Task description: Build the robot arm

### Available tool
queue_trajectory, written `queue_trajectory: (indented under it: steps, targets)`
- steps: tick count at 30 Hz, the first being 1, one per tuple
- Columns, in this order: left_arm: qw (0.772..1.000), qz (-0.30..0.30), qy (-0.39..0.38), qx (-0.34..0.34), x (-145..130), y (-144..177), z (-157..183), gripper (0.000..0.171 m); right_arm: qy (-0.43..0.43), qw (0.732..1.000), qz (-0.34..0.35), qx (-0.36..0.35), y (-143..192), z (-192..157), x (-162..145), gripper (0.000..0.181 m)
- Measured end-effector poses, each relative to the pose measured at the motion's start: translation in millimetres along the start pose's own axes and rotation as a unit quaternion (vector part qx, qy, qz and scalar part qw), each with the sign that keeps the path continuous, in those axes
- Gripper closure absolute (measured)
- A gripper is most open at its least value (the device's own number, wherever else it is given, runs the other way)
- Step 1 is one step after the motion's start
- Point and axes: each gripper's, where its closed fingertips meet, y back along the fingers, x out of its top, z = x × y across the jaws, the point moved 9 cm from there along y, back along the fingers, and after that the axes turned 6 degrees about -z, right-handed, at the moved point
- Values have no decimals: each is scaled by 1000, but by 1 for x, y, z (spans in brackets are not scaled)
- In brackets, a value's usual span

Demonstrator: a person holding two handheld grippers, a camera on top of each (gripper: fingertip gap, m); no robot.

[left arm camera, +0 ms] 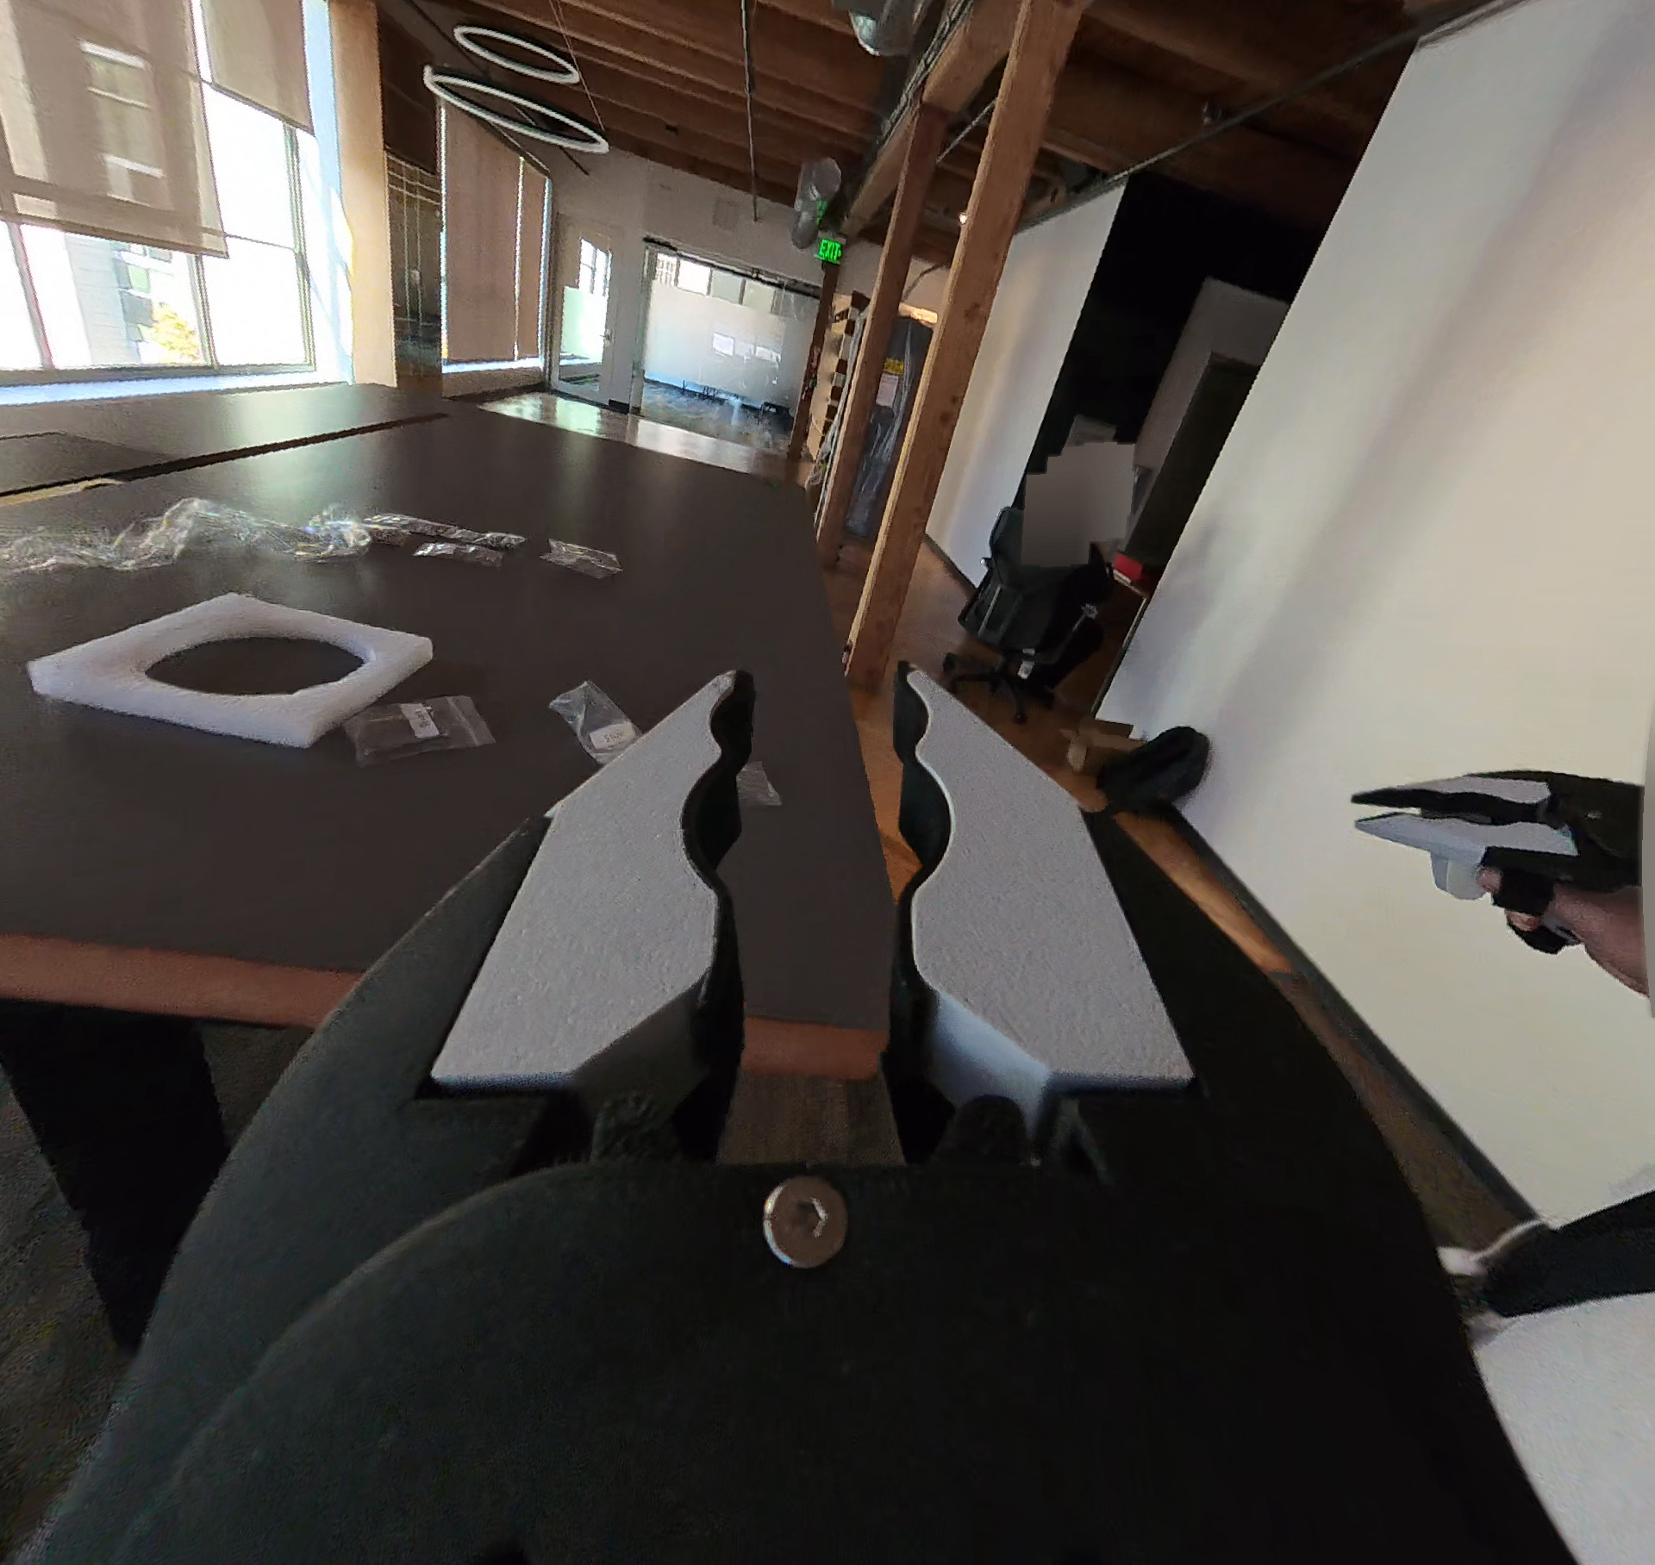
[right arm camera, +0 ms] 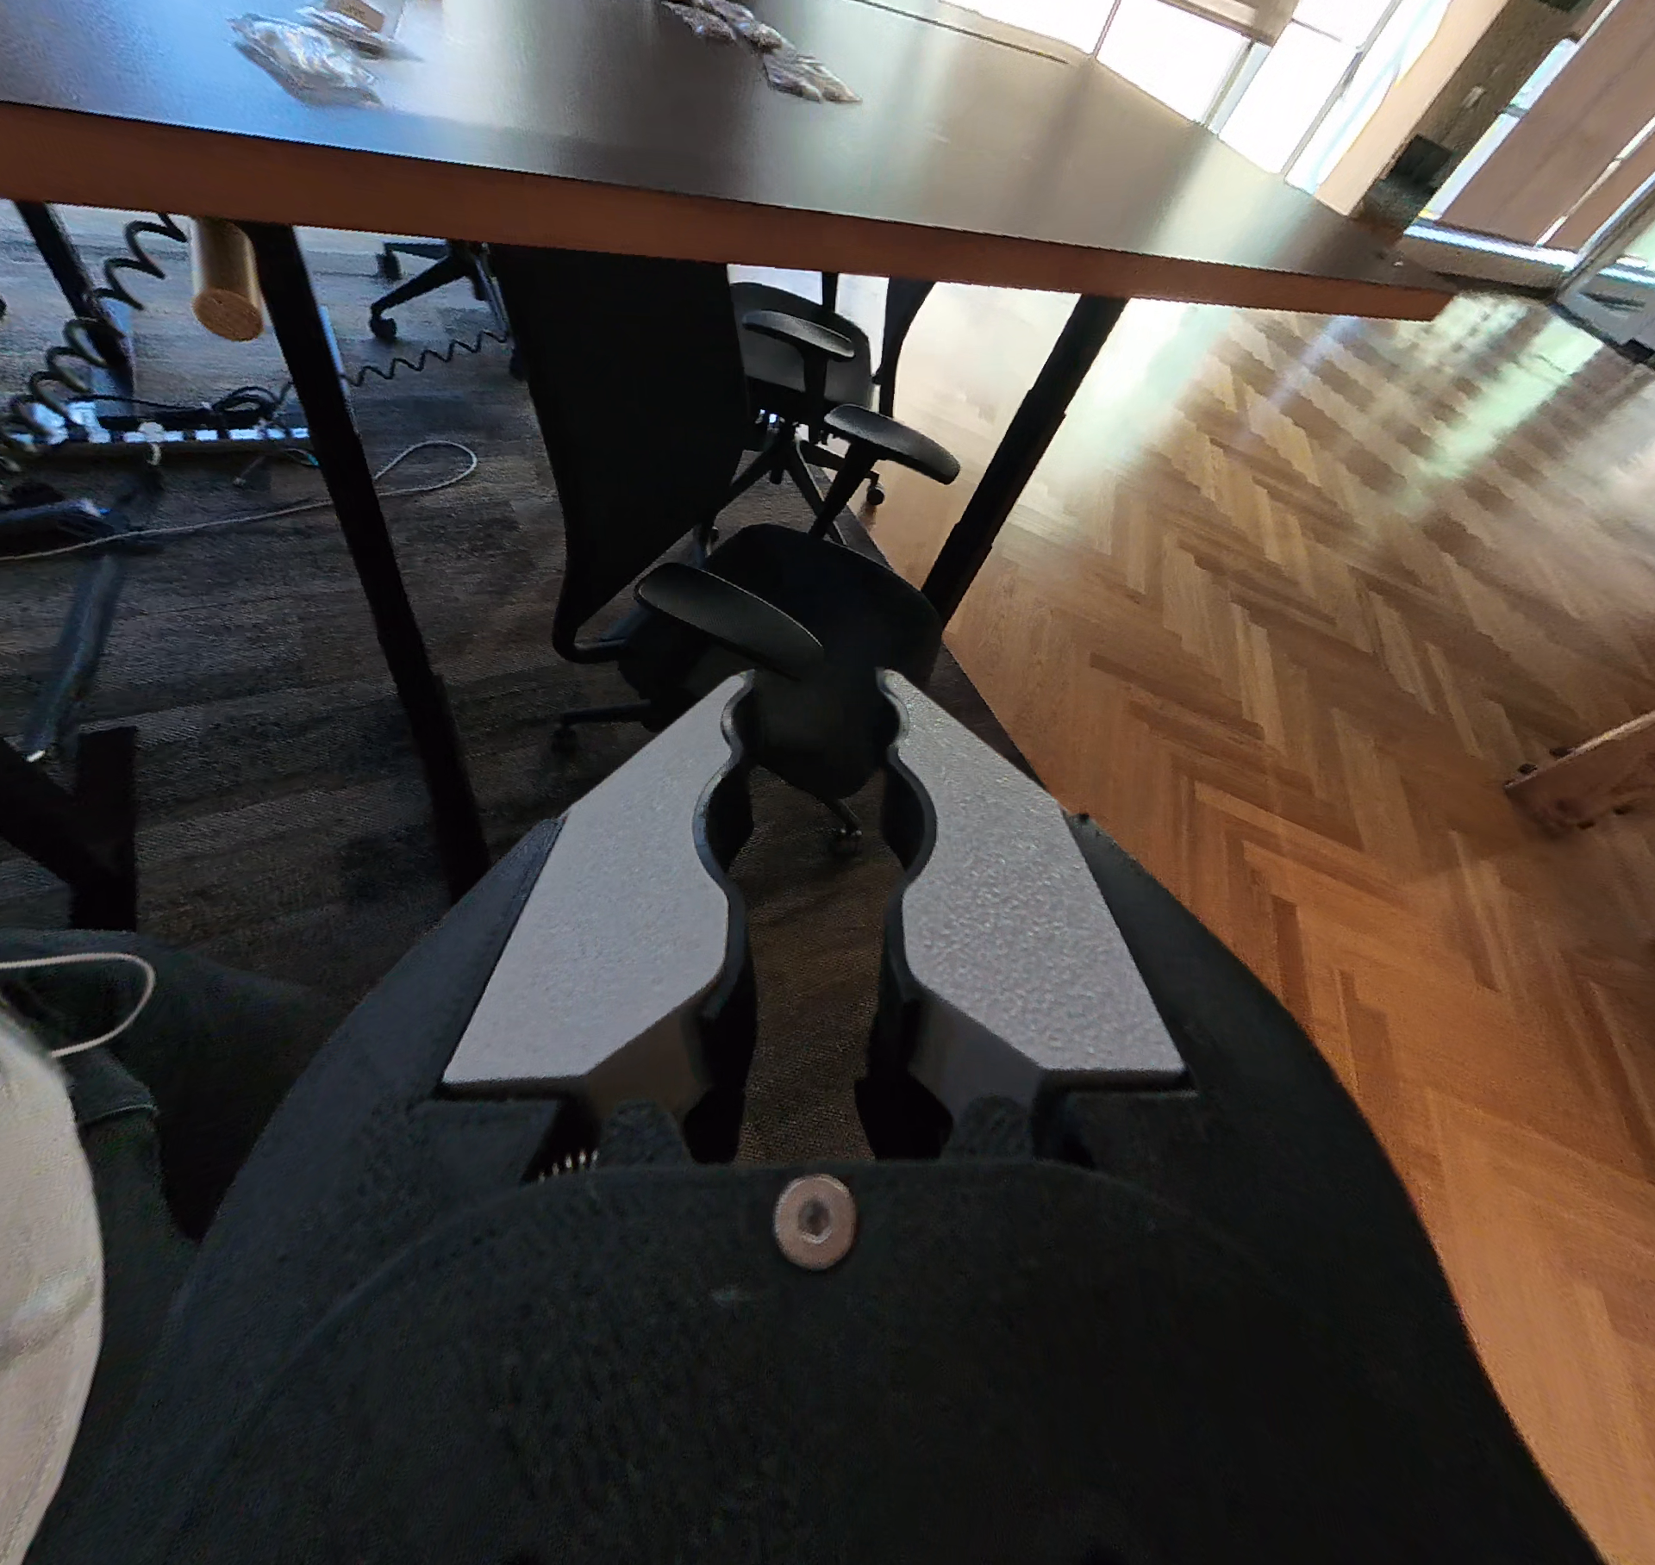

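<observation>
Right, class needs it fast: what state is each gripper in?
Left gripper: open, empty, over the table corner.
Right gripper: open, empty.

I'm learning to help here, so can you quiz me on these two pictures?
1. True or false: the left gripper holds the white foam frame.
2. What lies under the table just past the right gripper: A. an office chair, B. a red bucket, C. a ladder?
3. Fill in: the little plastic bags lie on the dark ____.

Key: 1. False, its fingers are open and empty. 2. A. 3. table.
</observation>
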Motion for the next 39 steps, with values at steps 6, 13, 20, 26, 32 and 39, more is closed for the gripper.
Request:
queue_trajectory:
  steps: [6, 13, 20, 26, 32, 39]
  targets:
    - [994, -32, -72, 77, 3, -52, -29, 142, 45, 998, 1, 46, -81, 29, 35, 156]
    - [972, -69, -154, 165, 14, -101, -81, 146, 73, 990, 66, 97, -200, 62, 108, 156]
    - [963, -133, -170, 162, 26, -153, -100, 144, 100, 961, 125, 226, -319, 81, 177, 157]
    - [969, -160, -105, 156, 40, -200, -87, 148, 186, 904, 160, 351, -419, 114, 227, 157]
    - [962, -136, -42, 231, 61, -266, -54, 151, 217, 830, 143, 493, -538, 153, 281, 157]
    - [962, -125, 7, 244, 64, -366, -70, 152, 313, 663, 106, 671, -636, 132, 360, 158]
